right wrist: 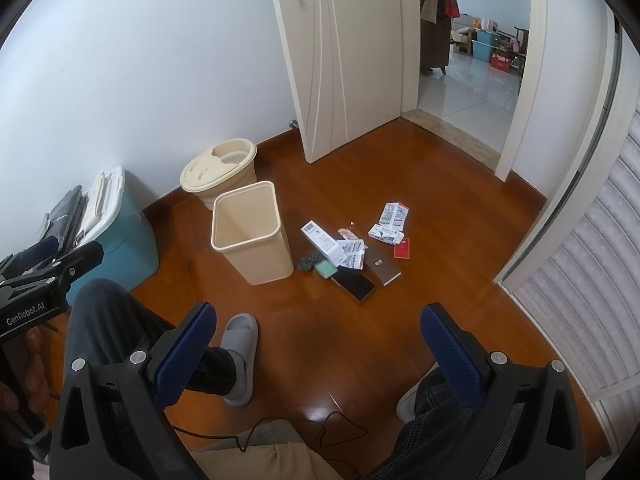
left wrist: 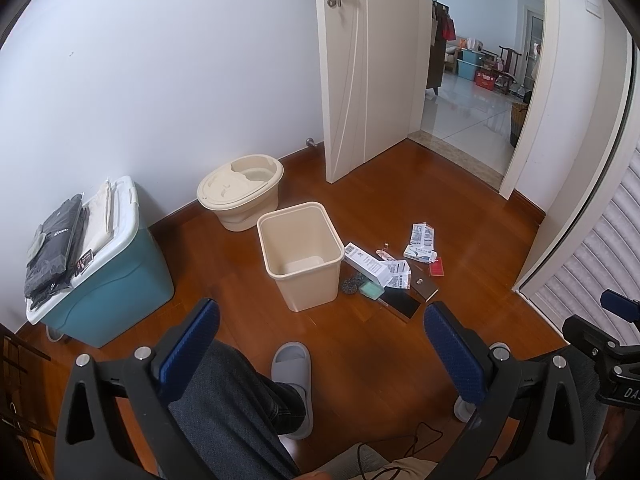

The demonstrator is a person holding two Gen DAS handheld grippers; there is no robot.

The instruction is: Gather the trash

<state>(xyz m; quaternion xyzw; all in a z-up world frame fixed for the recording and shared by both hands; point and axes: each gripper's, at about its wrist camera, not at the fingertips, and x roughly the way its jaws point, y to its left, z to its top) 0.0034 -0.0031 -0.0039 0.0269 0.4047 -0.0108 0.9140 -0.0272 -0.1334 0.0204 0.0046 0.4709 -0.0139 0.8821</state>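
A beige waste bin (left wrist: 301,256) (right wrist: 250,232) stands open and empty on the wood floor. Right of it lies a pile of trash: a white carton (left wrist: 366,266) (right wrist: 322,240), printed packets (left wrist: 422,236) (right wrist: 394,214), a red card (left wrist: 437,267) (right wrist: 402,249), a green sponge (left wrist: 371,290) (right wrist: 325,269), a dark scrubber (left wrist: 351,283) (right wrist: 308,261) and flat dark boxes (left wrist: 402,305) (right wrist: 356,285). My left gripper (left wrist: 322,350) is open and empty, well short of the bin. My right gripper (right wrist: 318,354) is open and empty, short of the pile.
A round beige lidded tub (left wrist: 240,190) (right wrist: 219,172) stands by the wall behind the bin. A blue storage box (left wrist: 104,264) (right wrist: 120,236) with folded clothes on it is at the left. The person's slippered foot (left wrist: 292,376) (right wrist: 240,356) lies between the grippers. A white door (left wrist: 372,68) stands open.
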